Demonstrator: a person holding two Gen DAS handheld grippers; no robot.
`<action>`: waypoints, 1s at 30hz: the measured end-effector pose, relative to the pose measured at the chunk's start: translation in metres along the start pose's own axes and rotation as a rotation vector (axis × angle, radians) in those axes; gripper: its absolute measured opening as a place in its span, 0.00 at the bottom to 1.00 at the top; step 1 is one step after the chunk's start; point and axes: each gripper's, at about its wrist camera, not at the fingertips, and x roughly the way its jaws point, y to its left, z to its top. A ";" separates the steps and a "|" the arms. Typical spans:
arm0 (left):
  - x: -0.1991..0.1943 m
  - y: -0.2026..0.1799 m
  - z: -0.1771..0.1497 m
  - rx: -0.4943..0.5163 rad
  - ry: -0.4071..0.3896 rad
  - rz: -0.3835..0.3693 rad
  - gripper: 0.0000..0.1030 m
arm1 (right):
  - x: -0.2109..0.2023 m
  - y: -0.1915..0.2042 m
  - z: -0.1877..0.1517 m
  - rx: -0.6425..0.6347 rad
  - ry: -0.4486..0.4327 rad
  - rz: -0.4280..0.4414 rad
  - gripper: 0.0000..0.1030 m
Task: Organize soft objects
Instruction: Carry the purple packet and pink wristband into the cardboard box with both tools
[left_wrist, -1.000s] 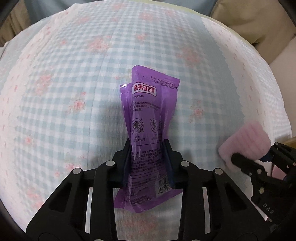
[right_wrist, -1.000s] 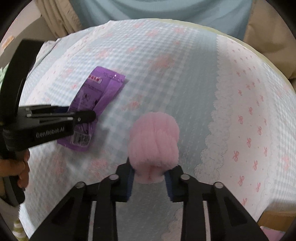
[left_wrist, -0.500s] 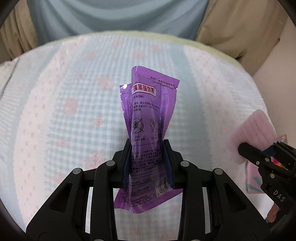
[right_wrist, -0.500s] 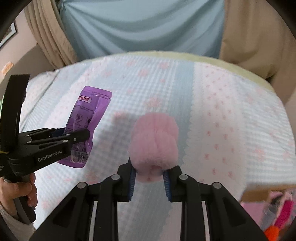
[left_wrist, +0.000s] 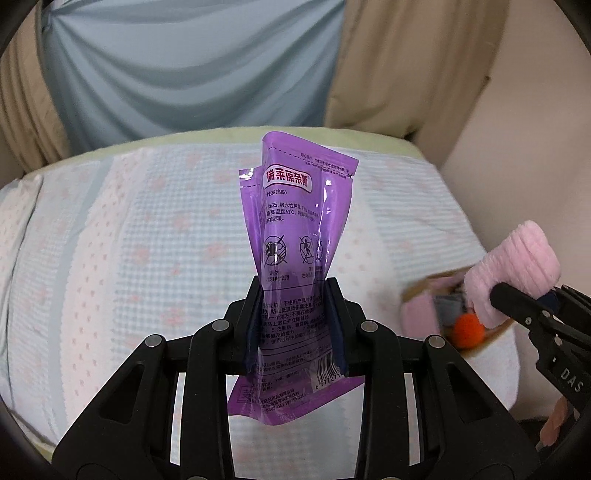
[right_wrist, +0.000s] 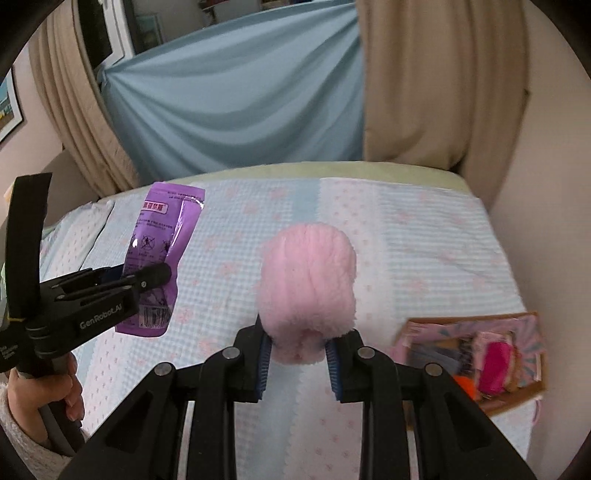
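A purple plastic sachet (left_wrist: 295, 236) stands upright in the left gripper (left_wrist: 295, 325) above the checked quilted bed (left_wrist: 147, 258), left of the fluffy pink roll (right_wrist: 308, 288) in the right gripper (right_wrist: 297, 354); a shallow cardboard box (right_wrist: 517, 400) of small items sits at the bed's right edge, drapes (right_wrist: 236, 99) behind.

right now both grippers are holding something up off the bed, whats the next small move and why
Probably carry the right gripper, shut on the pink fluffy roll, sideways over the box at the bed's edge: that box already holds soft things, and it lies on that side.
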 end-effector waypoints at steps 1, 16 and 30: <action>-0.003 -0.011 -0.002 0.007 0.000 -0.005 0.27 | -0.007 -0.008 -0.001 0.006 -0.001 -0.003 0.23; 0.040 -0.230 -0.028 0.028 0.077 -0.096 0.27 | -0.064 -0.231 -0.036 0.129 0.070 -0.091 0.23; 0.151 -0.329 -0.058 0.179 0.264 -0.116 0.27 | -0.004 -0.352 -0.081 0.331 0.247 -0.045 0.23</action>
